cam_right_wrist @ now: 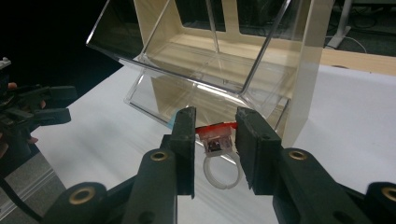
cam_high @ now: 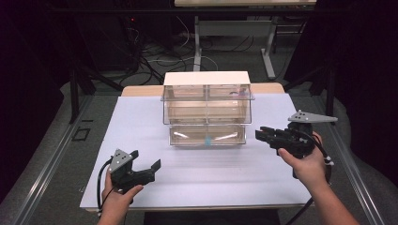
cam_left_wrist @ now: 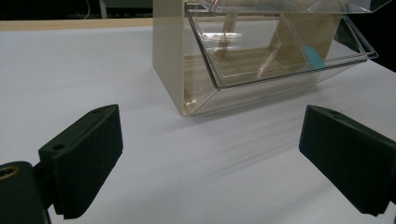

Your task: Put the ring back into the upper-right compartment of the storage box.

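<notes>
A cream-framed organizer (cam_high: 206, 79) with clear drawers stands at the middle of the white table (cam_high: 141, 122). Its lowest drawer (cam_high: 207, 135) juts forward with a small blue piece (cam_high: 207, 140) inside. My right gripper (cam_high: 259, 134), level and to the right of that drawer, is shut on a ring (cam_right_wrist: 222, 175) with a white band and a red top, which sits between the right gripper's (cam_right_wrist: 215, 126) pads. The left gripper (cam_high: 146, 158) rests near the front left, open with nothing between its pads. In the left gripper view its jaws (cam_left_wrist: 210, 116) face the organizer (cam_left_wrist: 168, 60) and the blue piece (cam_left_wrist: 313, 57).
The table's front edge (cam_high: 197, 206) lies just behind both hands. A metal rail (cam_high: 51, 159) runs along the left side. Cables and table legs (cam_high: 197, 42) sit on the floor beyond the organizer. The left gripper (cam_right_wrist: 51, 102) appears far off in the right gripper view.
</notes>
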Demonstrator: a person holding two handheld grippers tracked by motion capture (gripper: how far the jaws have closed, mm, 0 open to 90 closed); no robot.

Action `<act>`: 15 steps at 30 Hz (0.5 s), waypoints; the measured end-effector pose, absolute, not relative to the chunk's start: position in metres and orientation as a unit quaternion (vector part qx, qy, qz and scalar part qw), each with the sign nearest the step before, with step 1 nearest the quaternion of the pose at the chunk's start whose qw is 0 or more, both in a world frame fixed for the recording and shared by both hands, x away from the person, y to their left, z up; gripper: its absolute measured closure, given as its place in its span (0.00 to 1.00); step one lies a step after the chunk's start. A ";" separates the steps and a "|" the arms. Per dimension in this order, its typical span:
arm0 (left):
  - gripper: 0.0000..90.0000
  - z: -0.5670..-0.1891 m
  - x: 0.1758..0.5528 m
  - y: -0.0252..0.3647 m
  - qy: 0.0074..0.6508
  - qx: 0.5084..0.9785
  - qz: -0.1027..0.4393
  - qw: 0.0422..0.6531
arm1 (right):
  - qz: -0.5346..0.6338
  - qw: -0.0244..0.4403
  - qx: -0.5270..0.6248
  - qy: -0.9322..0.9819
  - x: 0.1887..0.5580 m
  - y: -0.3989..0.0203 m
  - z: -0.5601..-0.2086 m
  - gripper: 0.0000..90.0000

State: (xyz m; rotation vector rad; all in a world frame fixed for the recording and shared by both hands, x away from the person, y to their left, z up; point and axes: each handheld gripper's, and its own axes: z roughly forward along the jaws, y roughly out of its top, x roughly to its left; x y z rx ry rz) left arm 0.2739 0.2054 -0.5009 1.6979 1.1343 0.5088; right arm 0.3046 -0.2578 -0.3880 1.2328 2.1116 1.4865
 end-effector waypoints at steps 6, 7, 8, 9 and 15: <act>0.07 -0.501 0.274 0.206 0.469 0.700 0.210 0.496 | 0.516 0.140 0.422 0.732 0.310 -0.253 -0.380 0.76; 0.07 -0.501 0.274 0.206 0.468 0.701 0.210 0.496 | 0.516 0.140 0.422 0.732 0.310 -0.253 -0.380 0.76; 0.07 -0.501 0.274 0.206 0.468 0.701 0.210 0.496 | 0.517 0.139 0.422 0.732 0.312 -0.253 -0.378 0.76; 0.07 -0.501 0.274 0.206 0.468 0.701 0.210 0.496 | 0.517 0.141 0.421 0.732 0.314 -0.253 -0.378 0.76; 0.07 -0.501 0.274 0.206 0.468 0.701 0.209 0.496 | 0.520 0.141 0.422 0.729 0.318 -0.251 -0.373 0.76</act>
